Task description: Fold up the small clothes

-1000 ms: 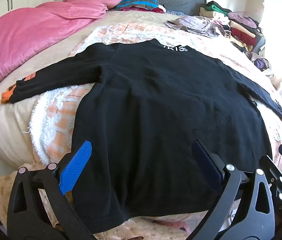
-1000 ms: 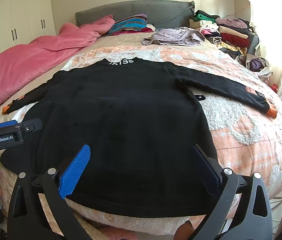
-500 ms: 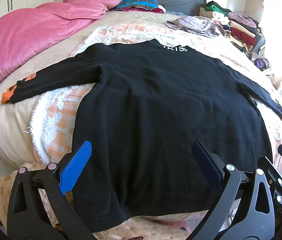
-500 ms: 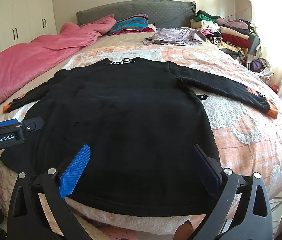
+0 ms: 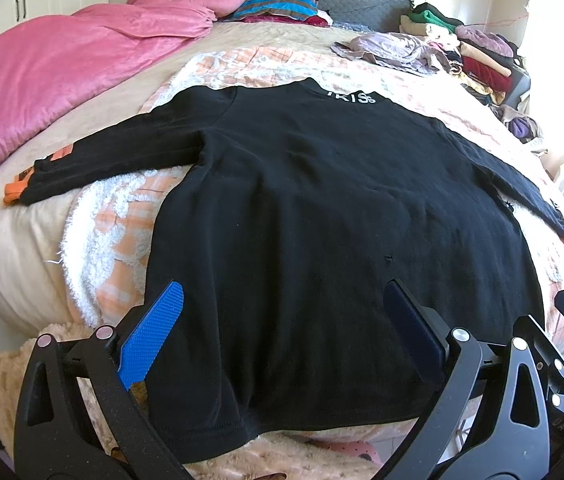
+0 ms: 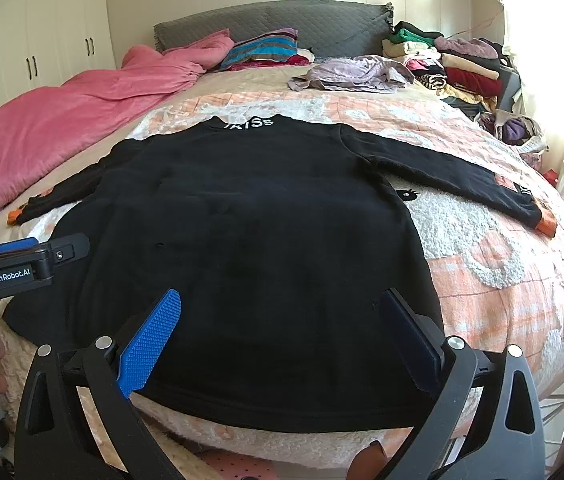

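A black long-sleeved top (image 5: 322, 216) with white letters at the collar and orange cuffs lies flat on the bed, sleeves spread out to both sides; it also fills the right wrist view (image 6: 249, 240). My left gripper (image 5: 282, 300) is open and empty, above the hem at the near left part. My right gripper (image 6: 277, 308) is open and empty, above the hem near its middle. The left gripper's body (image 6: 21, 272) shows at the left edge of the right wrist view.
A pink duvet (image 5: 61, 64) lies along the bed's left side. A crumpled lilac garment (image 6: 354, 74) and stacks of folded clothes (image 6: 450, 60) sit at the far right. Striped pillows (image 5: 282, 4) lean on the grey headboard. The peach and white blanket (image 6: 502, 264) covers the bed.
Both grippers have drifted back a little, with a slightly higher view of the top. Both jaws stay open and the top has not moved.
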The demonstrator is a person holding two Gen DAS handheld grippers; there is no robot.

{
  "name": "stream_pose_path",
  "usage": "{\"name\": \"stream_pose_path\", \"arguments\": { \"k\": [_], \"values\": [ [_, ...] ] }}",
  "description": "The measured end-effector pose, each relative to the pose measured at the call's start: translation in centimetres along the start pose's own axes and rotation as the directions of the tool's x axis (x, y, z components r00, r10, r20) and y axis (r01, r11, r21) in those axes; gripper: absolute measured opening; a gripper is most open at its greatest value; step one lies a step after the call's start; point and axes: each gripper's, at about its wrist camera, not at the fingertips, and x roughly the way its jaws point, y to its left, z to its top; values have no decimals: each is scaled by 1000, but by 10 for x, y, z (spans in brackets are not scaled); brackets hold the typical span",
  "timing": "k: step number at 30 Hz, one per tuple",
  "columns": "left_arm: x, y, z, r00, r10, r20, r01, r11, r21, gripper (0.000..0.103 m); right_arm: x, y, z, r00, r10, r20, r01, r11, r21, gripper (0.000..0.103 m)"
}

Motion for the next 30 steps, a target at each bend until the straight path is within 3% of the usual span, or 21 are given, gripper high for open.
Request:
{"name": "stream_pose_path", "arguments": {
  "k": [30],
  "values": [
    [6, -9, 11, 1000, 2, -10, -2, 1000, 9, 94, 13, -10, 17, 1000, 3, 14, -4, 1000, 26, 99]
  ]
}}
